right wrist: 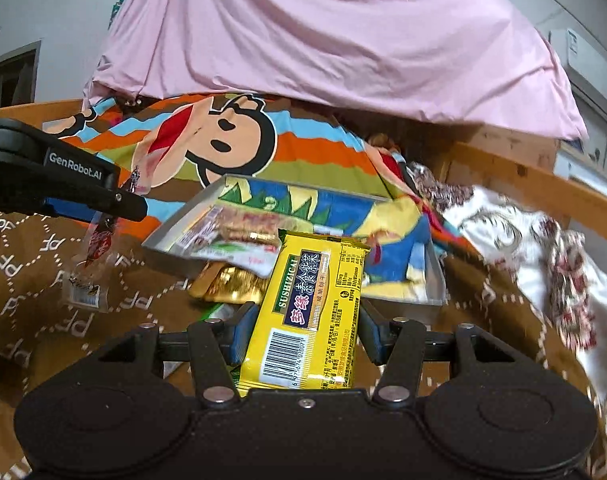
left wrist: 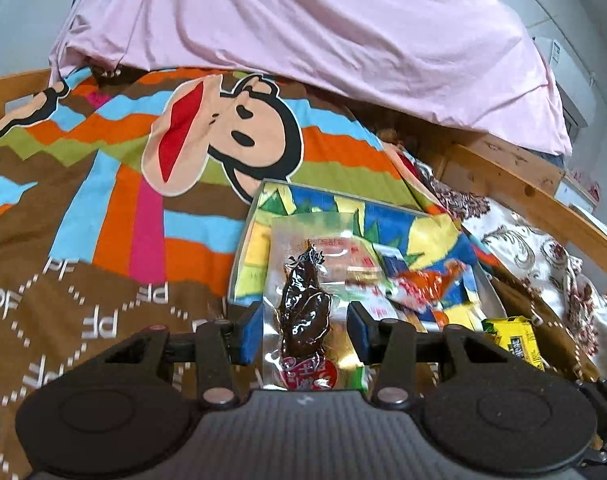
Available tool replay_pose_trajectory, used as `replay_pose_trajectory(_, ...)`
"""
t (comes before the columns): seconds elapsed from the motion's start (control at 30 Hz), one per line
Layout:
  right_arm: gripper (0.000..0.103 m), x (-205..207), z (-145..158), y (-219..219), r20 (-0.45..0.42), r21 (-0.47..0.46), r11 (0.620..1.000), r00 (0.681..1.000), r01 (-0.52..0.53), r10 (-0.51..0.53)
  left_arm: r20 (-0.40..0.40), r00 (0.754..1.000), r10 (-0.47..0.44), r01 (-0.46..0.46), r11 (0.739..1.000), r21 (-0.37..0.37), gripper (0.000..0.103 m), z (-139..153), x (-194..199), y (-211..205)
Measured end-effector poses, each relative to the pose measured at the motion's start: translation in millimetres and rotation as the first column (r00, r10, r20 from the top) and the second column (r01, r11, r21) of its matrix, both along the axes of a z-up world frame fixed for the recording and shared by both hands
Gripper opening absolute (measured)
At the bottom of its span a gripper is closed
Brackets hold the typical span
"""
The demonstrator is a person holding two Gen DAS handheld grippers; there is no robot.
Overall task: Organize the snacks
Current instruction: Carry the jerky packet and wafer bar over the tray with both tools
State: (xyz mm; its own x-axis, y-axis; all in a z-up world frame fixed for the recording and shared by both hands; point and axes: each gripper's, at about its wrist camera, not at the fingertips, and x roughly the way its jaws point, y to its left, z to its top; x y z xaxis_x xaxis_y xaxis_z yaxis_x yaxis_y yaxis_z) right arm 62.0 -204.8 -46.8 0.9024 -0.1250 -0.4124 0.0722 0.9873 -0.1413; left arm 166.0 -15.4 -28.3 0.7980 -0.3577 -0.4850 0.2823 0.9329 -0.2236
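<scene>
Left tongs (left wrist: 303,332) grip my clear dark-snack pouch (left wrist: 303,312) | right tongs (right wrist: 303,332) grip yellow packet (right wrist: 307,312) | both before part-filled grey tray (right wrist: 433,284); gold packet (right wrist: 231,284) outside.

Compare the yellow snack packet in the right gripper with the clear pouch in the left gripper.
The yellow snack packet is opaque, hiding its contents; the clear pouch shows a dark brown piece inside. The yellow snack packet bears a barcode facing the camera; the clear pouch carries a red label at its near end. Both sit between gripper jaws, near the shallow metal tray.
</scene>
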Motion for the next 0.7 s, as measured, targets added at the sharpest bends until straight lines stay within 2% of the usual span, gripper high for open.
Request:
replay_pose_trajectory(0.27,0.055,64.1,8.6,-8.2,0.061,-0.061,0.997,0.997,-0.048,0.052,0.081,0.996,0.030,-0.026,0.998,-0.050,0.049,10.6,45.5,-10.3)
replay_pose_trajectory(0.37,0.055,90.6,10.9,-14.2,0.079,-0.033,0.999,0.996,-0.040,0.043,0.120,0.992,0.027,-0.018,0.997,-0.076,0.049,13.9,64.6,-17.2)
replay_pose_trajectory(0.5,0.055,122.2,11.7,-21.6,0.103,0.011,1.000,0.994,-0.023,0.021,0.148,0.989,0.022,-0.011,0.997,-0.073,0.049,8.4,84.5,-26.4)
replay_pose_trajectory(0.7,0.055,151.0,7.2,-31.4,0.126,0.058,0.998,0.992,0.002,-0.010,0.119,0.992,0.035,-0.025,0.996,-0.084,0.049,-4.3,111.6,-31.4)
